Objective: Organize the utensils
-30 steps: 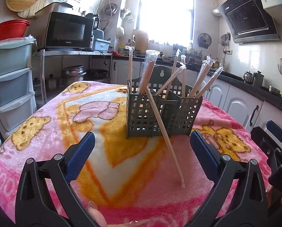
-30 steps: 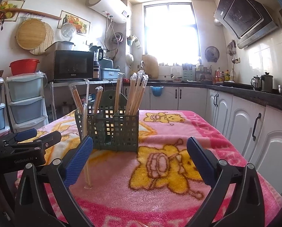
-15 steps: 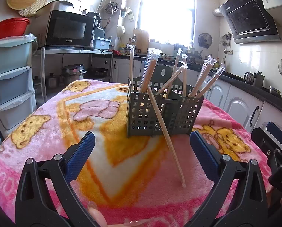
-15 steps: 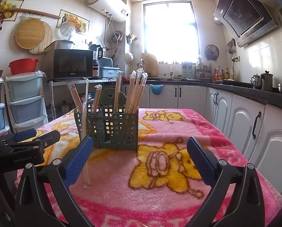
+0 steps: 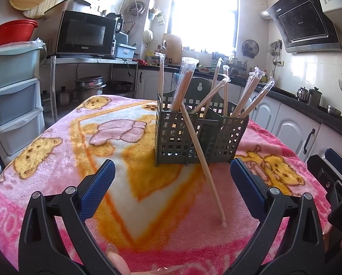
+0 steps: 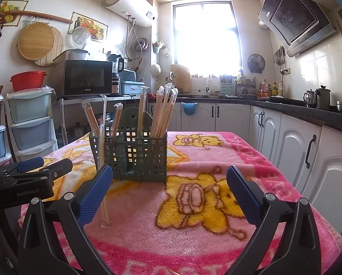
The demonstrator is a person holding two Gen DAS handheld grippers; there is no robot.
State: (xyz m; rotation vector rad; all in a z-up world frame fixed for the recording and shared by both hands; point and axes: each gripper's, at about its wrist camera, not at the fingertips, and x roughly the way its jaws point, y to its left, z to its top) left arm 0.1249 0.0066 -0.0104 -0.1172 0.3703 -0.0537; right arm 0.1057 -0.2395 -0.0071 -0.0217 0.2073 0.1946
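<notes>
On the table, a pink cartoon-bear blanket (image 5: 56, 160) carries a dark green lattice utensil caddy (image 5: 200, 137), standing upright near the middle. Wrapped chopstick pairs (image 5: 184, 87) stand in its compartments, leaning at various angles. One wrapped pair, the stray chopsticks (image 5: 203, 167), is outside the caddy: its upper end rests against the front wall and its lower end sits on the blanket in front.

Left gripper (image 5: 173, 188): jaws spread wide, nothing between the blue pads (image 5: 97, 190); it sits low above the blanket, facing the caddy, with the stray pair's lower end between the pads' lines.

Right gripper (image 6: 171, 192): jaws likewise spread and empty, facing the caddy from the other side. Seen from here, the stray pair stands just behind its left pad.
</notes>
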